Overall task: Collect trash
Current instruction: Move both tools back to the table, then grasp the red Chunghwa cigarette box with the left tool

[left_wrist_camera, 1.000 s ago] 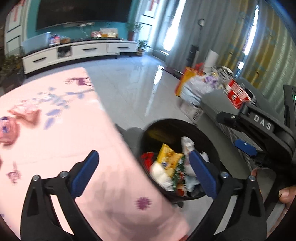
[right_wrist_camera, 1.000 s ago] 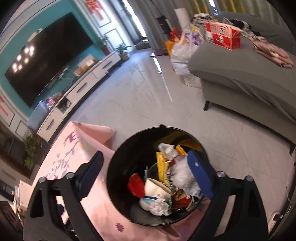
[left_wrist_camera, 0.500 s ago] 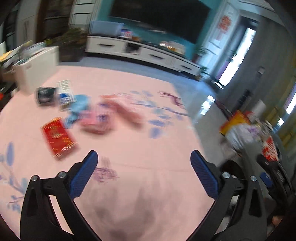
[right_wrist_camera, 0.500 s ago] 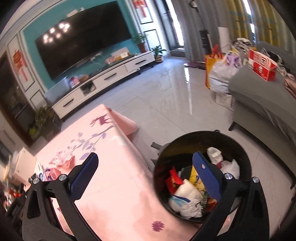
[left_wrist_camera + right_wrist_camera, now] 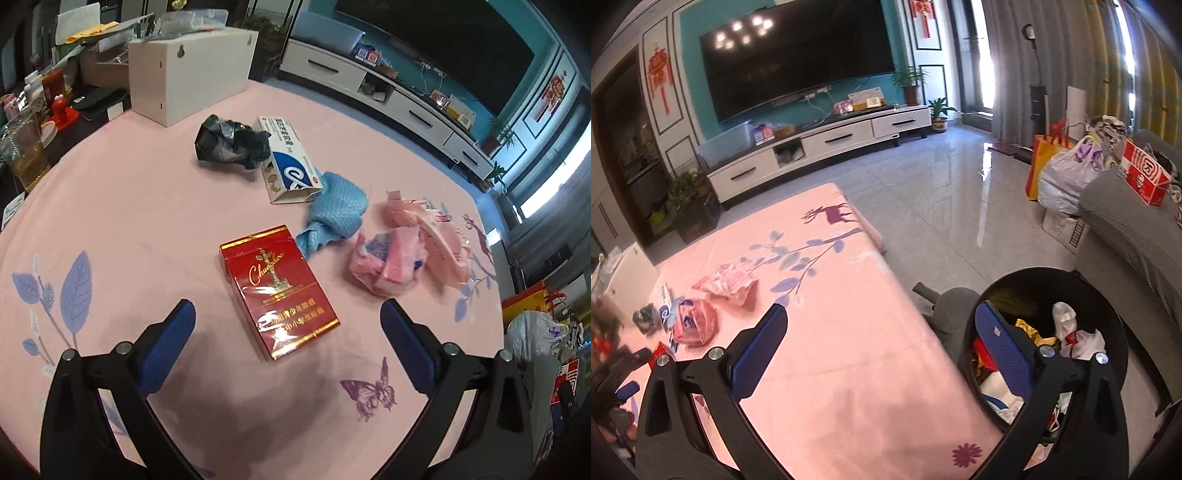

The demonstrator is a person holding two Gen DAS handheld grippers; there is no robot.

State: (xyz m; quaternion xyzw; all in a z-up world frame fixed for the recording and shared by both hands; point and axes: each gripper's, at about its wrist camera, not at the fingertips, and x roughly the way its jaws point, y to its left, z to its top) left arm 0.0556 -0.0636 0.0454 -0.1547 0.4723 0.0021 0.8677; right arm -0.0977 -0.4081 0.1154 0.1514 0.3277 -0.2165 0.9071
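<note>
My left gripper (image 5: 284, 332) hangs jaws wide over the flat red cigarette pack (image 5: 279, 290); my right gripper (image 5: 882, 339), wide and empty, faces the round black bin (image 5: 1108, 314).

A teal wall (image 5: 687, 22) carries a television (image 5: 798, 59) above glossy grey floor tiles (image 5: 942, 192).

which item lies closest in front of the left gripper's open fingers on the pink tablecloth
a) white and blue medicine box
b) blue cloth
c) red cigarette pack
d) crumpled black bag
c: the red cigarette pack lies flat just ahead of the left gripper, between its open fingers; the other litter sits farther back.
</note>
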